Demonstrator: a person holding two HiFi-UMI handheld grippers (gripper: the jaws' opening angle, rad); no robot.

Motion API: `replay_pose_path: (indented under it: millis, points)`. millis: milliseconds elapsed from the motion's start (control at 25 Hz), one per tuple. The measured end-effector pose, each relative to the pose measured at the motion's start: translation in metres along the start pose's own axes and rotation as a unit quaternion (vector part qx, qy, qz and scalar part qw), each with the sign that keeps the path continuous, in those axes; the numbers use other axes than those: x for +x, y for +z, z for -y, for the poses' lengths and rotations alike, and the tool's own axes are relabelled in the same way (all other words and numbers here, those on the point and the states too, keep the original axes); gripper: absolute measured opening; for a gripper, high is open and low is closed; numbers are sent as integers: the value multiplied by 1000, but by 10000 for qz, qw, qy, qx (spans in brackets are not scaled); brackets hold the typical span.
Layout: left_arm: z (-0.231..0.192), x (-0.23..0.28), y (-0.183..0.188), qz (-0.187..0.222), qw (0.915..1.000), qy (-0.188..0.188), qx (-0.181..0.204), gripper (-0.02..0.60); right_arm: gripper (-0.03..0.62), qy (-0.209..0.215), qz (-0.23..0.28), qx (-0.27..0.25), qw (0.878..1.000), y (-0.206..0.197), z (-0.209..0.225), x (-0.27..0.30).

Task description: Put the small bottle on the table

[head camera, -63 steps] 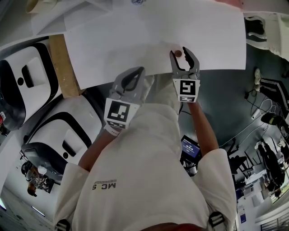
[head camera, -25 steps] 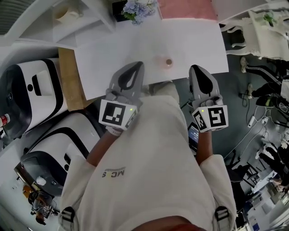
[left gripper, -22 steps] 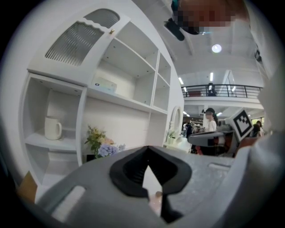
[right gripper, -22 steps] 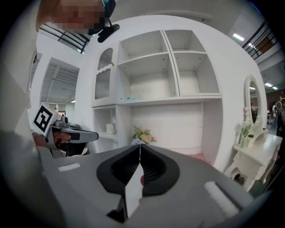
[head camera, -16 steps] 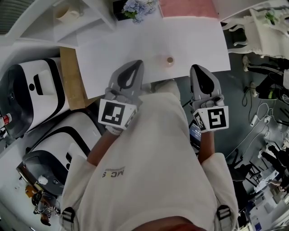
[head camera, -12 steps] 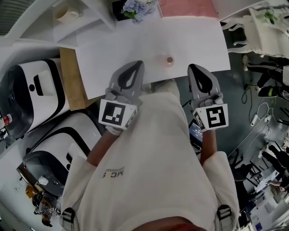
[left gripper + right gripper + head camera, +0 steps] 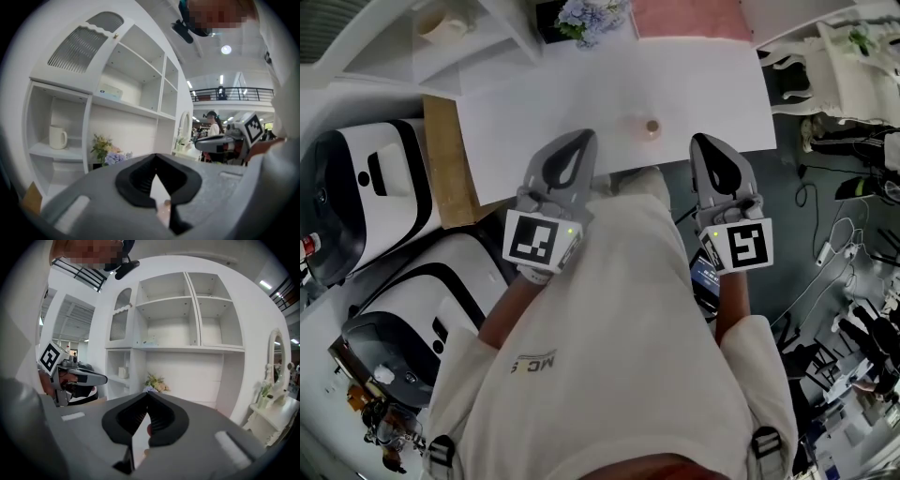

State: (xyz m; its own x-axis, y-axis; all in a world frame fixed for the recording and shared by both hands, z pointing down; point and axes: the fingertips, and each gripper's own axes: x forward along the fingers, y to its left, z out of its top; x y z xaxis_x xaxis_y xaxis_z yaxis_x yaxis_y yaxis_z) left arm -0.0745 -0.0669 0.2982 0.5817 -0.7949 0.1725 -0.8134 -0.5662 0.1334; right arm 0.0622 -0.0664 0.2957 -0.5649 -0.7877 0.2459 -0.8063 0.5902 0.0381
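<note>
The only readable print is on the person's pale shirt (image 7: 609, 375), low in the head view: block letters "MC" and one more character too small to make out, seen upside down. The marker cube (image 7: 534, 241) on the left gripper (image 7: 584, 136) and the marker cube (image 7: 738, 246) on the right gripper (image 7: 703, 141) carry black-and-white square patterns. The small bottle (image 7: 652, 127) shows a brownish cap from above; any label on it is too small to read.

The bottle stands upright on the white table (image 7: 534, 103), near the table's front edge and touching neither gripper. It lies at about 3 o'clock from the left gripper's tip and at about 9 o'clock from the right gripper's tip, between the two and apart from both.

The left gripper (image 7: 156, 154) has its jaw tips pressed together with nothing clamped between them. The right gripper (image 7: 147, 393) is likewise closed and empty.

Past the table stands a white shelf unit (image 7: 187, 315). A bunch of flowers (image 7: 105, 152) sits in its lower part, at 12 o'clock in the head view. A white mug (image 7: 57, 137) rests on a side shelf, at about 9 o'clock from the flowers in the left gripper view.
</note>
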Motion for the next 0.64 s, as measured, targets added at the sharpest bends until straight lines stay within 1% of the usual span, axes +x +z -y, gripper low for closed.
replay_pose_path:
  millis: [240,640]
  points:
    - [2,-3,-2,-6,10000,-19,16,2,2,25,7,-177,9998,3,-2,0]
    - [10,-4,-3,-74,10000,-35,-6,2,2,-68,36,-82,9999,1,0,-10]
